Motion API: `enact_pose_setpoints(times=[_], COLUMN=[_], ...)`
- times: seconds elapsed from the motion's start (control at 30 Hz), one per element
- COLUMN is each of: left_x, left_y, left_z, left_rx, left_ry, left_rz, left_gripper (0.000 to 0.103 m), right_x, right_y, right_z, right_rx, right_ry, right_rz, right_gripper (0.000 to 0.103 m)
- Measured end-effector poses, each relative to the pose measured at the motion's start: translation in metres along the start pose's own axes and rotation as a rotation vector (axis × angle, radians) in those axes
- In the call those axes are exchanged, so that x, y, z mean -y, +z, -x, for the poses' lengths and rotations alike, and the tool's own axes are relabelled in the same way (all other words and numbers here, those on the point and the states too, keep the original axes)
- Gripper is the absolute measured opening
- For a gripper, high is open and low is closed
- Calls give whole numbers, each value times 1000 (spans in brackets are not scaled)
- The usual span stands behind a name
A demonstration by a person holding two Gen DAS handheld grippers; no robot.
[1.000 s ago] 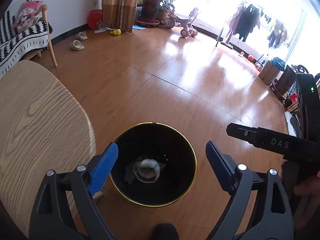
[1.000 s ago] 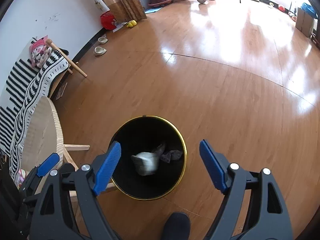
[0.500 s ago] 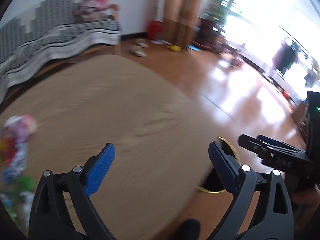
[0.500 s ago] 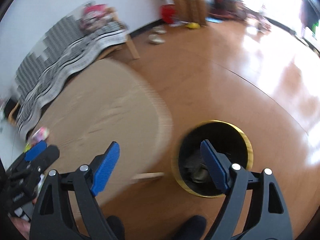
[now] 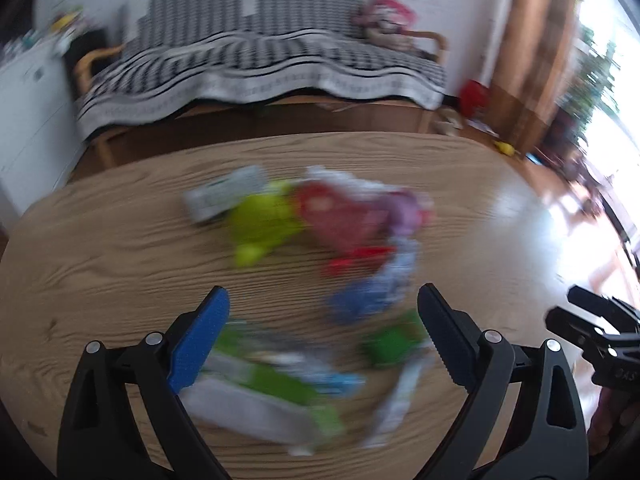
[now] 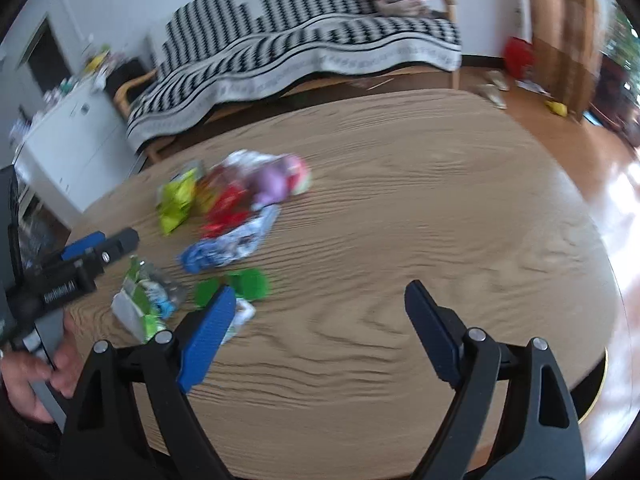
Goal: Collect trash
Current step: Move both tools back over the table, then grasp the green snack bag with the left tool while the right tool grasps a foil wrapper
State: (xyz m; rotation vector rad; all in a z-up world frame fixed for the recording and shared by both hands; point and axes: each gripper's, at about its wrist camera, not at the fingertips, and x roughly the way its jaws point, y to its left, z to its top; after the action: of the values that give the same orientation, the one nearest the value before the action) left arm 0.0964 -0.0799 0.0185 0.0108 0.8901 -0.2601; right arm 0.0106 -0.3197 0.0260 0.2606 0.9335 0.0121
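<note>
A blurred heap of trash wrappers lies on the wooden table [image 5: 100,248]: a yellow-green wrapper [image 5: 264,228], a red one [image 5: 344,220], a blue one [image 5: 368,300] and a green-white packet [image 5: 260,396]. My left gripper [image 5: 322,292] hovers open above the near part of the heap, nothing between its pads. The right gripper [image 6: 320,288] hangs over bare table [image 6: 420,220] to the right of the heap. Its jaws are opening and hold nothing. A green piece [image 6: 244,284] lies by its left fingertip. From the right wrist I also see the left gripper [image 6: 96,248] in a hand.
A gold bin rim [image 6: 596,396] peeks out below the table's right edge. Behind the table stands a sofa [image 5: 260,60] under a black-and-white striped cover. A white cabinet [image 6: 72,140] is at the left, a brown curtain [image 5: 532,40] at the right.
Both views have swung from the black bin on the floor up and left to the tabletop. The trash heap has come into view and the bin has nearly left it.
</note>
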Motion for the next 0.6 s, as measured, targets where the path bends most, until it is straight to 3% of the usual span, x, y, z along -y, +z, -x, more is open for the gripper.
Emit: enact_pose_setpoints(times=[0.2,0.43,0.6], left_x=[-61,-70,-75], left_y=[-5,12,16], left_z=[-7,-36,-55], left_rx=[-26,-56,-65], left_ry=[37,1,13], left_rz=[98,151,153], left_gripper=[92,92,92], right_x=[-35,-40,-44], right_y=[9,24,34], right_z=[-39,-100,-137], right_rx=[-44,-155,-193], right_ry=[33,147,152], right_rz=[17,-120,-180], right_gripper=[83,83,83])
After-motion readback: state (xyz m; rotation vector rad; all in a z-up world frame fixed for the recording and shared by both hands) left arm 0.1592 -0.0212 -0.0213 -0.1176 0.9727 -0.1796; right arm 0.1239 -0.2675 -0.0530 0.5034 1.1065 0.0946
